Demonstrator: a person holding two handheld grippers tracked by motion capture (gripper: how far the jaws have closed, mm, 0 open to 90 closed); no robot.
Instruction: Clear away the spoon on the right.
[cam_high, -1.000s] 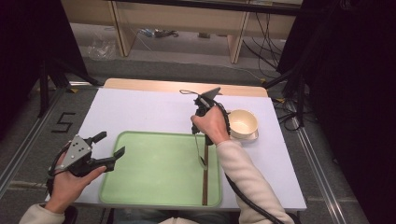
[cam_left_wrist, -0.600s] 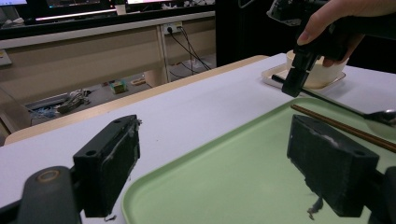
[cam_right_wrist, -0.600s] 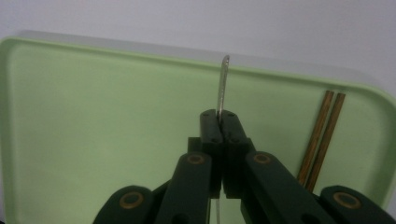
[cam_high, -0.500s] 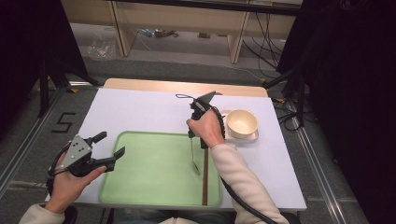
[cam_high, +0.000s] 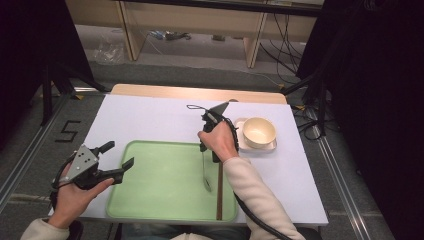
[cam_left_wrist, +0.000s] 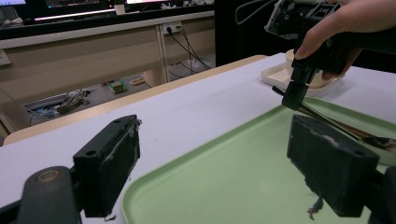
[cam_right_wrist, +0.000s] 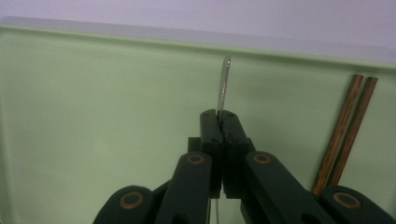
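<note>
Spoon: (cam_high: 206, 172) pinched by its handle in the right claw (cam_high: 202, 150), bowl end hanging over the green tray (cam_high: 150, 200).
Chopsticks: (cam_high: 219, 187) lying in the tray just beside the spoon.
Left claw: (cam_high: 120, 157) open, empty, at the tray's left edge.
Bowl: (cam_high: 259, 131) on a small plate (cam_high: 245, 145), on the table (cam_high: 150, 120) beyond the tray.

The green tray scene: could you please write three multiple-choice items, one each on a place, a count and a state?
1. Where does the cream bowl stand?
A. on the green tray
B. right of the tray, on a small plate
C. on the floor

2. How many brown chopsticks lie in the tray?
A. two
B. four
C. none

3. How is the right claw?
A. wide open
B. shut on the spoon
C. shut on the bowl

Answers: B, the bowl sits beyond the tray's right edge; A, a pair lies side by side; B, its jaws pinch the metal handle.
</note>
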